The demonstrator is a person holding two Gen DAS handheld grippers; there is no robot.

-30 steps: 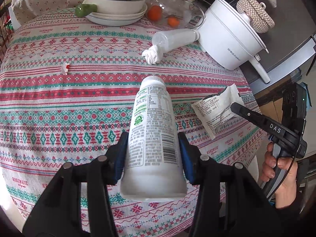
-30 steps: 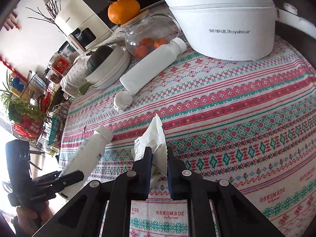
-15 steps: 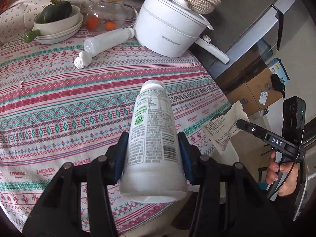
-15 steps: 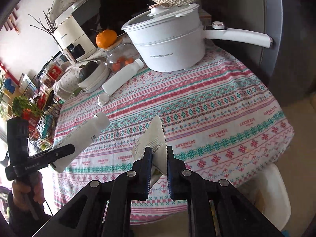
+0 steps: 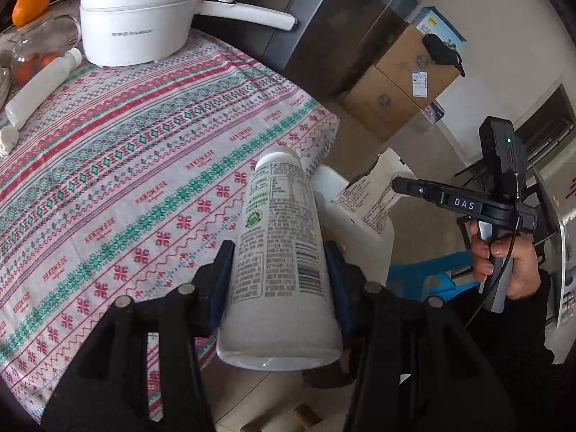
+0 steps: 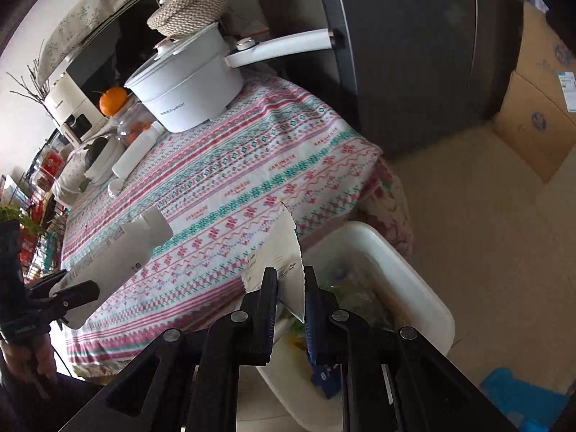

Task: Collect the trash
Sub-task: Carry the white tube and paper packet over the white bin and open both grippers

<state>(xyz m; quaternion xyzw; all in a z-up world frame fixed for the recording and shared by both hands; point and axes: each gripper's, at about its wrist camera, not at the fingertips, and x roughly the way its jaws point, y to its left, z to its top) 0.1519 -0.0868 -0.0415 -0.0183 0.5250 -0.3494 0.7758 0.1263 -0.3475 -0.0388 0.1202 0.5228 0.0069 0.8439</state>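
So on my left side, the left gripper (image 5: 279, 280) is clamped around a white labelled bottle (image 5: 279, 248), hanging over the table's near edge. Back on the tablecloth (image 5: 118, 165) at the far left edge there's another plain bottle (image 5: 43, 86) and a crumpled tissue (image 5: 7, 138) left to grab, I reckon. Right gripper (image 6: 291, 298) is pinching an empty wrapper (image 6: 284, 252) right above the white bin (image 6: 410, 280) on the floor. Both point steeply down; drop looks next.
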